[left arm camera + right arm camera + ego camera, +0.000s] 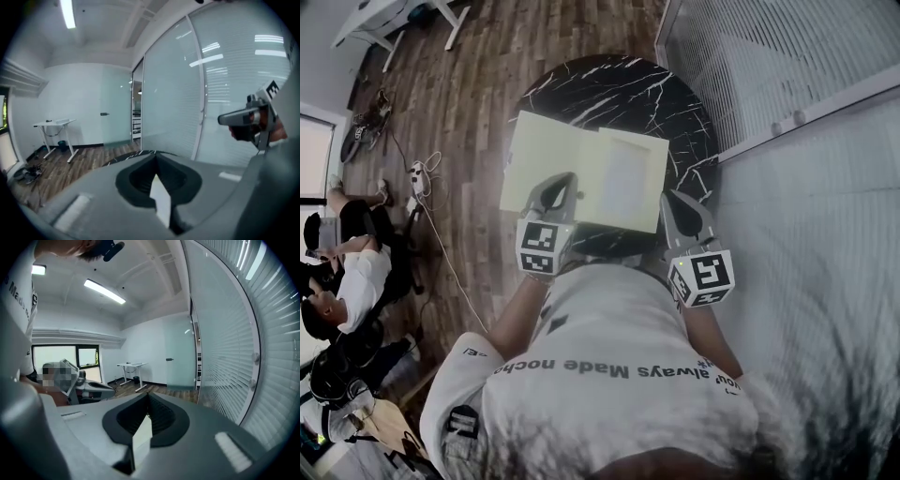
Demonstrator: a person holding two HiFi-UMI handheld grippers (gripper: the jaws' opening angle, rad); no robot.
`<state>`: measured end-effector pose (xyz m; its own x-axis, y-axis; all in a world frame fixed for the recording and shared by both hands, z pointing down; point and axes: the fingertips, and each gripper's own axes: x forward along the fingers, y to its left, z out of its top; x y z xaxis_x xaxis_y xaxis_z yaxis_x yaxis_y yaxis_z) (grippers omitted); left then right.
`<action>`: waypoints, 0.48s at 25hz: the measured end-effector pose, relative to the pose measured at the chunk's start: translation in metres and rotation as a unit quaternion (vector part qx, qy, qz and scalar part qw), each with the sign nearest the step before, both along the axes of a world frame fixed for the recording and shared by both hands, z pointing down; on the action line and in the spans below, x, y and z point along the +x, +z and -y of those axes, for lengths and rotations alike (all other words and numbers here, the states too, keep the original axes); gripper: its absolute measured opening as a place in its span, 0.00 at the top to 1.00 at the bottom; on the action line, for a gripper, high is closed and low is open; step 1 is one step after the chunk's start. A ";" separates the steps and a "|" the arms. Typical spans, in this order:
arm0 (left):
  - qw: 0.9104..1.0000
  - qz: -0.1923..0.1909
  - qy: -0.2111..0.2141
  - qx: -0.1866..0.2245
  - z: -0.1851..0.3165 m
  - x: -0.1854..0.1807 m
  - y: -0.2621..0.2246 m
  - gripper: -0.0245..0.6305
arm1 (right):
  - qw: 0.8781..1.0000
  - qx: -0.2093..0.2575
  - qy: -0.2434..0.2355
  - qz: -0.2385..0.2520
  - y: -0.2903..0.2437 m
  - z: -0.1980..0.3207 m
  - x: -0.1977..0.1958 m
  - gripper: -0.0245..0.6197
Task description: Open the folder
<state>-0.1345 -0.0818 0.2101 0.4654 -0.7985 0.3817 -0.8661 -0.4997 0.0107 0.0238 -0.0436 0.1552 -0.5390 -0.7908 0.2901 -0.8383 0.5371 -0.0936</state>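
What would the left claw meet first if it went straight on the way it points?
Probably the glass partition: the left claw points towards it, over the far rim of the black table. Depth is unclear, so it might clip the table first.

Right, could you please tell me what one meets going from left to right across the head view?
Seated person in a white shirt → white cables on the floor → left gripper → right gripper → glass wall with blinds.

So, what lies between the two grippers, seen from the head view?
In the head view, the near part of the folder lies between the left gripper and the right gripper, on the black table.
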 end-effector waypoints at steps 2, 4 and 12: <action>0.999 -0.027 0.017 0.023 -0.003 0.016 -0.026 0.96 | 1.000 0.012 0.002 -0.004 -0.009 -0.002 0.002 0.96; 0.997 -0.051 0.034 0.041 -0.006 0.035 -0.048 0.96 | 1.000 0.023 0.002 -0.008 -0.018 -0.004 0.005 0.96; 0.987 -0.108 0.091 0.076 -0.023 0.096 -0.087 0.96 | 0.998 0.064 -0.001 -0.027 -0.044 -0.008 0.014 0.96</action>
